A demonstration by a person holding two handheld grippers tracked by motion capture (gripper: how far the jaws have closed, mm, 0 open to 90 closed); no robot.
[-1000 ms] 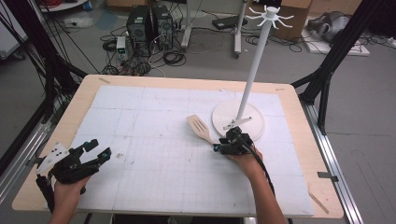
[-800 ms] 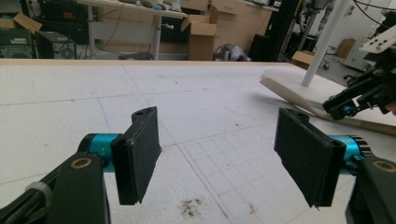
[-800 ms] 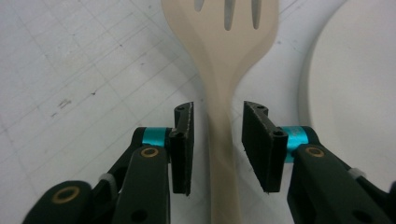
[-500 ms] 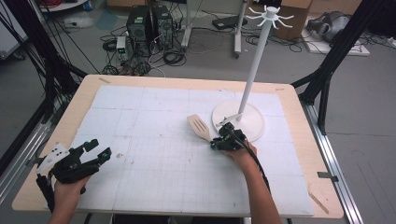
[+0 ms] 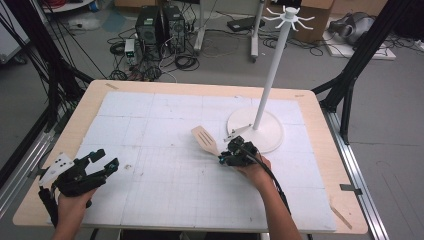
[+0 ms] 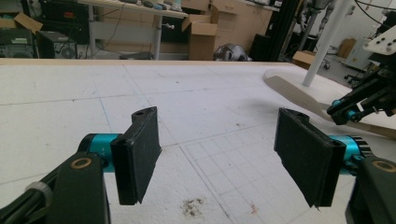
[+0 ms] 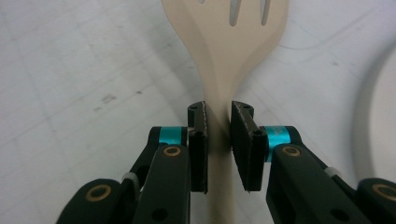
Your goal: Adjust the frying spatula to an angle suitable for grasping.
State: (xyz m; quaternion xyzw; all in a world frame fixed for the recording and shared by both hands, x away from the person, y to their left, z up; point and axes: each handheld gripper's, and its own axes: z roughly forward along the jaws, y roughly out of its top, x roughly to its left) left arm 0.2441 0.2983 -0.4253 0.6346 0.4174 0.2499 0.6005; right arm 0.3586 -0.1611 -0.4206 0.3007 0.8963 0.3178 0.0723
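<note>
While right gripper (image 7: 218, 140) clamps beige slotted wooden spatula (image 7: 231, 42) handle beside white round stand base (image 5: 255, 131), having just closed, lift level; left gripper (image 6: 229, 154) wide, empty.

The slotted wooden spatula (image 5: 205, 140) is pale beige and lies flat just beside the round base of the white stand (image 5: 255, 131), blade pointing away from it.

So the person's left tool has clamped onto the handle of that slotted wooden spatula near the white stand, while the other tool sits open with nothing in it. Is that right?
Nearly. The right tool has clamped the spatula; the right gripper view shows its jaws, just closed in, pressing on the handle. The left tool is the open one with nothing in it, as the left gripper view shows. The white stand is indeed nearby.
</note>
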